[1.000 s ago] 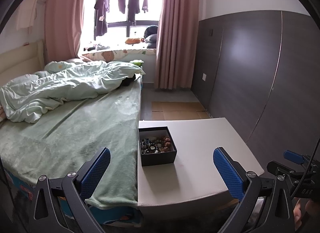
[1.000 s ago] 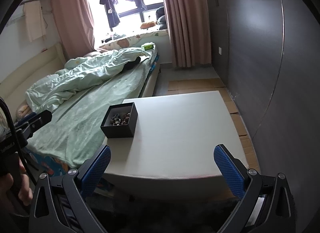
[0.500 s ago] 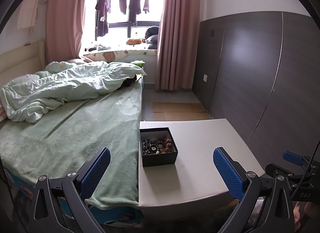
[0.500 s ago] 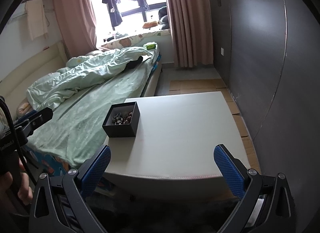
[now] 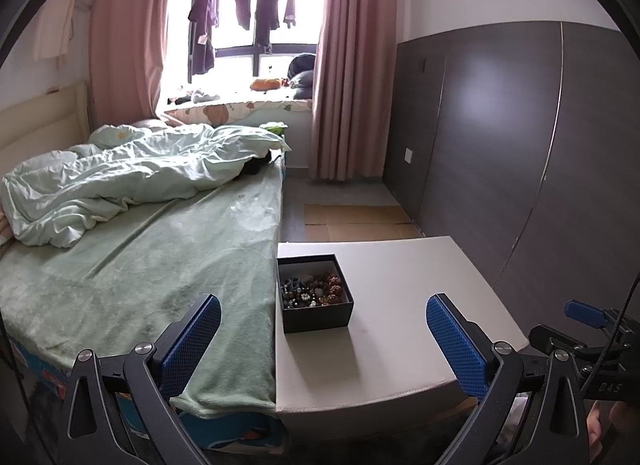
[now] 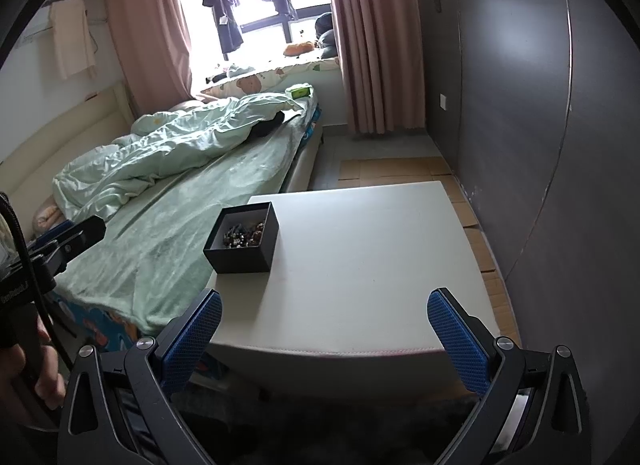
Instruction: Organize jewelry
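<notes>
Box (image 5: pixel 316 293) of beads (image 5: pixel 312 290) is being carried at the table's (image 5: pixel 400 305) left edge, against the bed (image 5: pixel 160 265). Both grippers, left (image 5: pixel 320 339) and right (image 6: pixel 325 335), are being held spread, empty, short of the table. Box is lying dead ahead of left, ahead-left of right; left judged nearer.

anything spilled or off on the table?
Nothing spilled. The black box sits upright at the white table's bed-side edge, beaded jewelry heaped loosely inside. Both grippers are open and empty.
</notes>
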A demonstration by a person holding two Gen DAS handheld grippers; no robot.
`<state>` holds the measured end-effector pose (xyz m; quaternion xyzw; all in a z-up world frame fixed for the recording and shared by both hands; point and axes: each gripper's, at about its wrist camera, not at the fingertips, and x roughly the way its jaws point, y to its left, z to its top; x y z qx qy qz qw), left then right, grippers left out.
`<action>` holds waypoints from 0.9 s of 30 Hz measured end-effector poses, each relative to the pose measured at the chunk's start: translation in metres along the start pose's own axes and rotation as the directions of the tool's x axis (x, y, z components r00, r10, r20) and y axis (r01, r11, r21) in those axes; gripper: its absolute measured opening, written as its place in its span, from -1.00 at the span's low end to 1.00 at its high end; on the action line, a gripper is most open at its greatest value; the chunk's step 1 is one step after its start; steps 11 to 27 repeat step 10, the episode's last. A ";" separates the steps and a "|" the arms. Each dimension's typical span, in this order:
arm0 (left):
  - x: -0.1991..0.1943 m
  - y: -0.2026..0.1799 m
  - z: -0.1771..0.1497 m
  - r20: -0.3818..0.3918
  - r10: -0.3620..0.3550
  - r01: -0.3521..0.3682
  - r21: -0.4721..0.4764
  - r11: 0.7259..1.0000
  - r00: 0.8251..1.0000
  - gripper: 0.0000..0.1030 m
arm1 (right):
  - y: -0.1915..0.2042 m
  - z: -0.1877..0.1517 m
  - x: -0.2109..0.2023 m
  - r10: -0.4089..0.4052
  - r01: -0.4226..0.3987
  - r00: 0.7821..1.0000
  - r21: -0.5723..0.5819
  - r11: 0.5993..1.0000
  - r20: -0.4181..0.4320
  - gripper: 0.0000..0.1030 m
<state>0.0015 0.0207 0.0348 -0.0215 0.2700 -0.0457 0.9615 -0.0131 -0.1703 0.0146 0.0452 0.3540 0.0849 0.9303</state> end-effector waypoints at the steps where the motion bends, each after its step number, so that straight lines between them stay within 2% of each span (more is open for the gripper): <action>1: 0.000 0.000 0.000 0.003 0.001 -0.001 0.001 1.000 1.000 0.99 | 0.000 0.000 0.000 -0.001 0.001 1.000 -0.001 1.000 0.000 1.00; 27: 0.001 -0.003 0.000 0.001 -0.006 0.006 0.009 1.000 1.000 0.99 | 0.000 0.000 0.000 -0.004 0.004 1.000 -0.004 1.000 -0.001 1.00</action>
